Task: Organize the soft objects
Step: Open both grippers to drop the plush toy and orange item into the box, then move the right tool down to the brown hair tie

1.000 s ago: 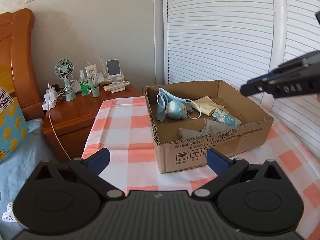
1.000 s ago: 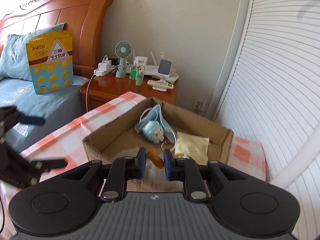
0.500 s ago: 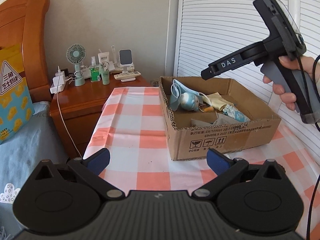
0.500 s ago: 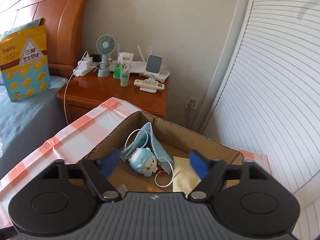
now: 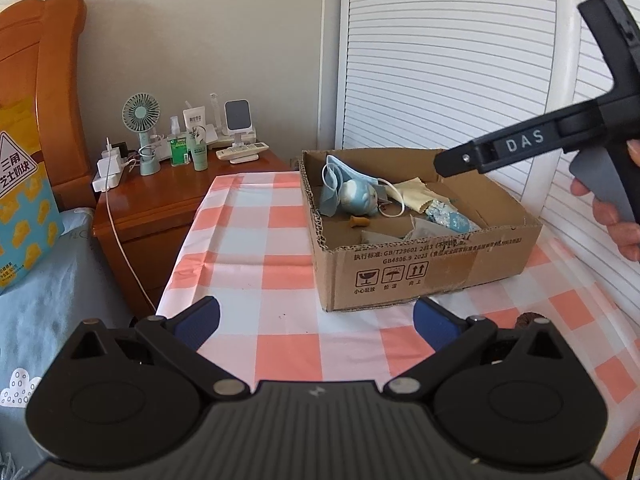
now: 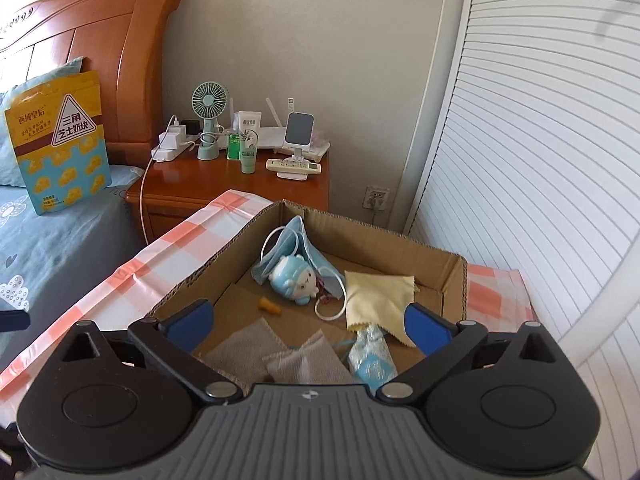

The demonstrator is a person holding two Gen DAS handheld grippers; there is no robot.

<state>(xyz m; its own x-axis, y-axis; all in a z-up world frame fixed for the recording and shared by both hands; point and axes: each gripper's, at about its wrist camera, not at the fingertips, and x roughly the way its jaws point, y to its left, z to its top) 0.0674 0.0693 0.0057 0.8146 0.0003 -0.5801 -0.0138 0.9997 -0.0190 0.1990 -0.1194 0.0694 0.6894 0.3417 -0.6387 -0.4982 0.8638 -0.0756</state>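
Everything in the open cardboard box [image 6: 456, 276] looks light and yielding, likely to crumple or slip unless pinched at a fold or thick edge; the pale blue plush toy [image 6: 294, 278], round with a small white face, sits near the box's far wall and would squash easily, so its body is the surest hold; a blue face mask [image 6: 298, 240] drapes behind it, its white ear loops trailing toward a flat yellow cloth [image 6: 378, 298], best nipped at a corner; nearer the box's front wall lie two grey fabric squares [image 6: 276, 354] and a glittery blue packet [image 6: 370, 360], possibly wipes; a small orange piece [image 6: 270, 306] lies on the box floor between the plush and the grey squares; the right gripper [image 6: 308, 322] hovers over the box, fingers spread wide and empty; the left gripper [image 5: 316, 322] hangs just outside the box's front wall above the checked tablecloth [image 5: 256, 240], equally wide and empty.
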